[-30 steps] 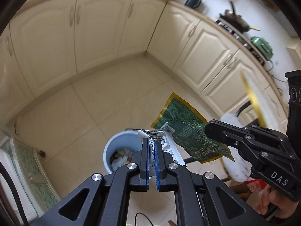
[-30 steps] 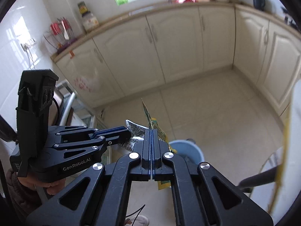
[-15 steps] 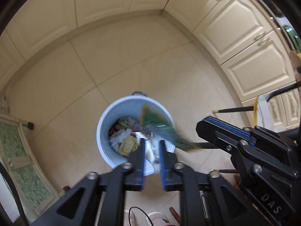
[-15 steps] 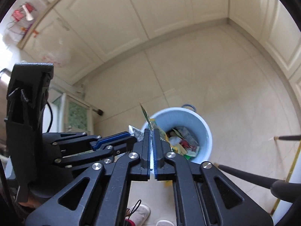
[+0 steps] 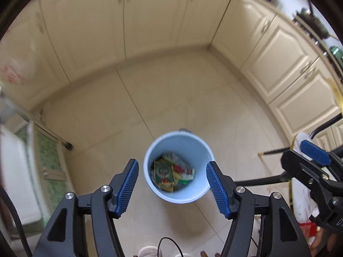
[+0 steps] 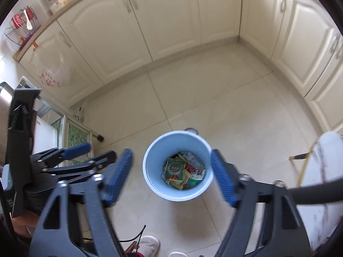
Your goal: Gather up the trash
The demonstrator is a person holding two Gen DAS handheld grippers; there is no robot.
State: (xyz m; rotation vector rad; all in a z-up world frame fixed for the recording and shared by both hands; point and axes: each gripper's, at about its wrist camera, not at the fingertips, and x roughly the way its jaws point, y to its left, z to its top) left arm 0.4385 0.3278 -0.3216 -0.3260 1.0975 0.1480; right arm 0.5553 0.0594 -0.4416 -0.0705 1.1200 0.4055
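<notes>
A light blue trash bucket [image 5: 201, 150] stands on the tiled floor below both grippers; it also shows in the right wrist view [image 6: 150, 156]. Several wrappers [image 5: 169, 173] lie inside it, among them a green and gold one [image 6: 174, 168]. My left gripper [image 5: 172, 184] is open wide and empty above the bucket. My right gripper [image 6: 171, 177] is open wide and empty above the bucket too. The right gripper shows at the right edge of the left wrist view [image 5: 313, 156], and the left gripper at the left of the right wrist view [image 6: 77, 150].
Cream cabinets [image 6: 171, 21] line the far and right walls. A white cabinet with green glass doors [image 5: 47, 160] stands at the left. A white table with yellow legs [image 6: 321, 171] is at the right. Slippered feet [image 6: 148, 244] and a cable are below.
Both grippers opened and let go of their wrappers, which now lie in the bucket. The silver wrapper left my left gripper and the green wrapper left my right gripper.
</notes>
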